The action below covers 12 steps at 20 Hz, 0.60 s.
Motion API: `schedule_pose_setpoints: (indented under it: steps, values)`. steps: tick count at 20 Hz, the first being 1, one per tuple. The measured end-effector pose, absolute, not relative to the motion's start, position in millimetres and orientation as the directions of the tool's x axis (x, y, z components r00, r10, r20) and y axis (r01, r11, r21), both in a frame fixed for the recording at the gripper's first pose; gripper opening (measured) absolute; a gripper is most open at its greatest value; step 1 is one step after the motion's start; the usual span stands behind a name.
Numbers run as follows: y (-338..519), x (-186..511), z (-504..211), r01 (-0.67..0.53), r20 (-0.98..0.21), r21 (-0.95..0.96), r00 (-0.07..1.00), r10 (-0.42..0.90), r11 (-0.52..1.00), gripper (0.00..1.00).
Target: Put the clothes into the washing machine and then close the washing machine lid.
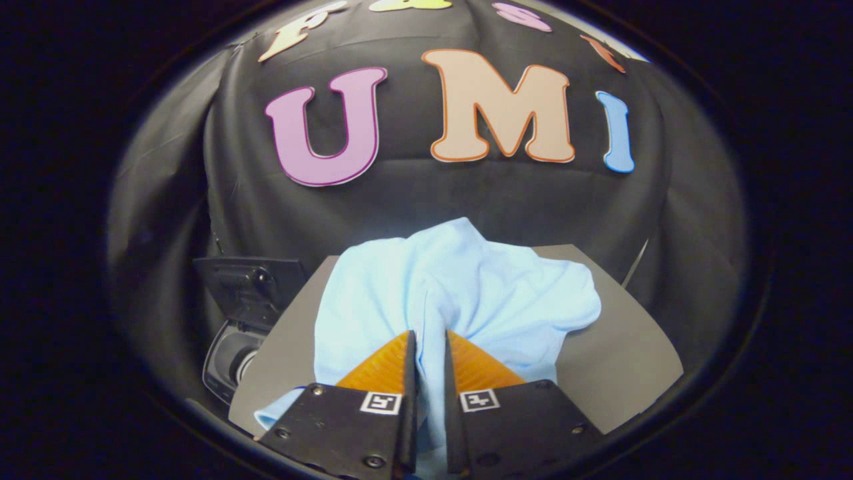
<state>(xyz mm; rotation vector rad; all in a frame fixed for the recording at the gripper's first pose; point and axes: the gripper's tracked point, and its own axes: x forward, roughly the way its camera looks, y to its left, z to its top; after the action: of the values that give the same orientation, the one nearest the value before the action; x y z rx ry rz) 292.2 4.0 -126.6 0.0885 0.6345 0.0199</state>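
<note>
In the gripper view, the gripper [430, 347] sits low in the centre of the frame, its fingers drawn close together and pinching a fold of the light blue garment [453, 293]. The rest of the cloth spreads ahead of the fingers over the grey table [620, 360]. At lower left of the frame, beside the table, the washing machine [230, 357] shows its opening, with its dark lid [250, 287] standing raised above it.

The pinch takes only a narrow ridge of fabric, so the cloth may slip out when lifted. Trailing cloth could drag on the table edge or drape over the machine's rim, blocking the lid from closing.
</note>
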Motion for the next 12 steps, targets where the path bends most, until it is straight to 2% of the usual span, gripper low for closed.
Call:
schedule_pose_setpoints:
  steps: [3,9,12]
  values:
    - [4.2,293.0,-125.3,0.022,-0.572,0.116,0.818,0.049,0.993,0.04]
    - [30.3,289.4,-120.8,0.001,-0.545,0.203,0.831,0.112,0.979,0.02]
    - [66.6,282.5,-116.9,-0.065,-0.543,0.214,0.822,0.174,0.975,0.02]
